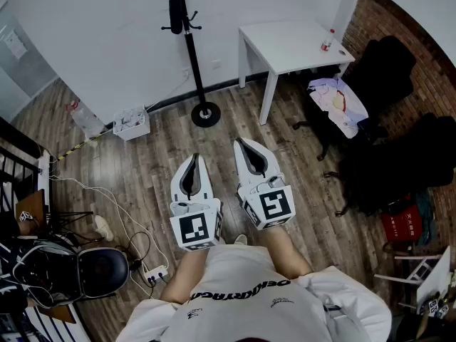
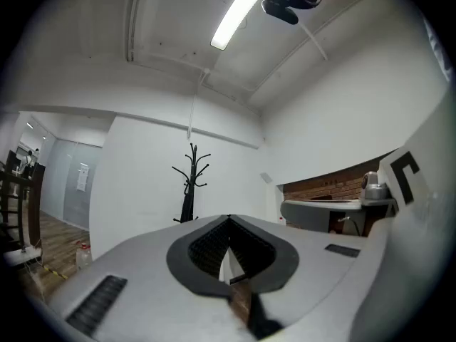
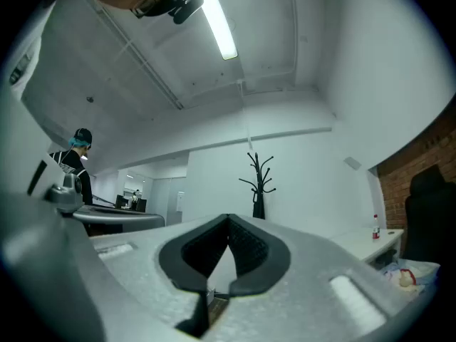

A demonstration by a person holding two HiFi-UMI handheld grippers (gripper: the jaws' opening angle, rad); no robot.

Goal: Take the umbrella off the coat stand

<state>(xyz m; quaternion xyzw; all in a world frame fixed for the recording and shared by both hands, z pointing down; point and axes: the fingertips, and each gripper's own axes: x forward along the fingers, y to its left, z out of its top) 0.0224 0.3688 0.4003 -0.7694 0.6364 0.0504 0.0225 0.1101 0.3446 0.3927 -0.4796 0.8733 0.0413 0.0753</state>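
Approach: left gripper (image 1: 195, 159) and right gripper (image 1: 241, 144) clenched, empty, well apart from coat stand (image 1: 195, 66). Next I walk up, open for umbrella (image 1: 174, 7).

A slim black folded umbrella (image 1: 174, 7) hangs upright against the upper pole of the tall black metal coat stand (image 1: 194, 63), whose round base rests at the wooden floor's (image 1: 142, 164) far edge.
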